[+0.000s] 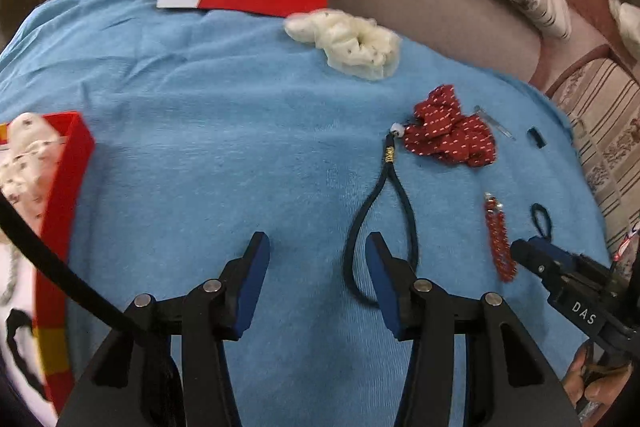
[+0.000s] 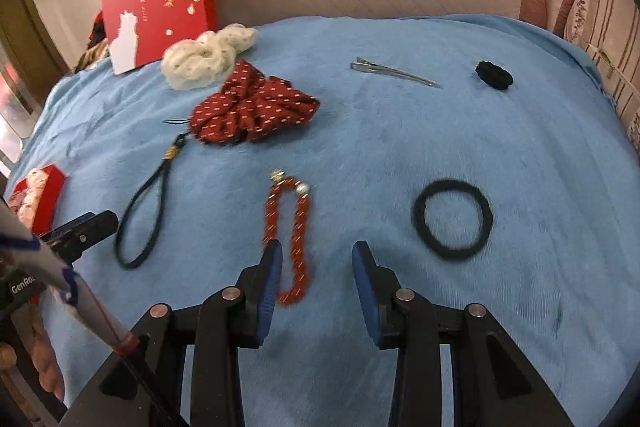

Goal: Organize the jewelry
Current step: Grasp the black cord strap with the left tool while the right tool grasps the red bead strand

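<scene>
While the blue towel (image 2: pixel 400 131) covers the whole work surface, the red box (image 2: pixel 44 195) sits at its nine o'clock edge with pale cloth items inside. At ten o'clock a red lid (image 2: pixel 160 7) printed with white blossoms leans up, a cream scrunchie (image 2: pixel 204 55) just in front of it and a dotted red scrunchie (image 2: pixel 256 107) touching that. The left gripper (image 1: pixel 316 247) hangs with its jaws apart and empty, its right finger inside the loop of the dark cord strap (image 1: pixel 384 219). The right gripper (image 2: pixel 316 255), jaws likewise spread and holding nothing, hovers with its left finger beside the red beaded bracelet (image 2: pixel 288 235). A black hair tie (image 2: pixel 452 219) lies at two o'clock of it, apart. Farther back rest a metal hair clip (image 2: pixel 392 73) and a small black band (image 2: pixel 494 75).
</scene>
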Tool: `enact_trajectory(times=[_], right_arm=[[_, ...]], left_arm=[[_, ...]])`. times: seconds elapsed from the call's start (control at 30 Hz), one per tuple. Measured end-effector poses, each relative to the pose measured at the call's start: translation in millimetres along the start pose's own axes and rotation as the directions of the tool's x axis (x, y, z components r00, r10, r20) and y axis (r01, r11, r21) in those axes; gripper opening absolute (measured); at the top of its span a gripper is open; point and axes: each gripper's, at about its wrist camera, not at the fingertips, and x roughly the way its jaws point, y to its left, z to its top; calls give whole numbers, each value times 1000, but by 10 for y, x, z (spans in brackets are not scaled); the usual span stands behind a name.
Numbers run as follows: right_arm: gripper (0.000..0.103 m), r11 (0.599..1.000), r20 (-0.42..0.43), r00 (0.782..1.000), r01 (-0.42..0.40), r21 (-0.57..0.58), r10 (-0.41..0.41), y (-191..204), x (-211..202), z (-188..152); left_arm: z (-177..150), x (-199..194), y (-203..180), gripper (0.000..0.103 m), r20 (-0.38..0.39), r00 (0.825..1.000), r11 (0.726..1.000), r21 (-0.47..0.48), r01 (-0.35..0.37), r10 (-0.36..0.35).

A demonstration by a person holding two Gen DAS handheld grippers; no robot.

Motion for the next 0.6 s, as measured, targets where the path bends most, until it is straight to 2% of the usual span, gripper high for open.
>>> enact_trajectory(times=[0.13,0.17,0.2,0.23,0.3,0.37,0.5,0.6], right_arm=[[39,998,-3,999,34,-52,-34,56,145,55],[40,995,3,998,58,-84,-58,115,171,67],[38,992,2,997,72,-103,-72,149,197,76],[34,990,3,997,80,-114,-80,180,209,81],[9,991,-9,998,57,-122,-59,234,201,84],[9,994,-30,999,26,-110,-29,257,157,46],[9,996,-66,997,-50,-74,45,226,-23,-237],[9,993,-92,990,-108,-47,103,157,-225,-524]], left_arm=[[26,95,-179,49,24,998,996,67,-52,51],[8,111,-216,37,23,997,993,90,-78,76],[-16,130,-275,26,26,990,981,133,-138,136],[-37,125,-314,2,27,988,975,163,-153,150],[-66,72,-314,3,-6,992,979,160,-122,125],[-153,-44,-247,3,-60,997,992,112,-51,58],[-415,-328,-159,3,-109,994,997,69,-23,31],[-573,-569,-124,3,-106,994,997,73,-12,20]])
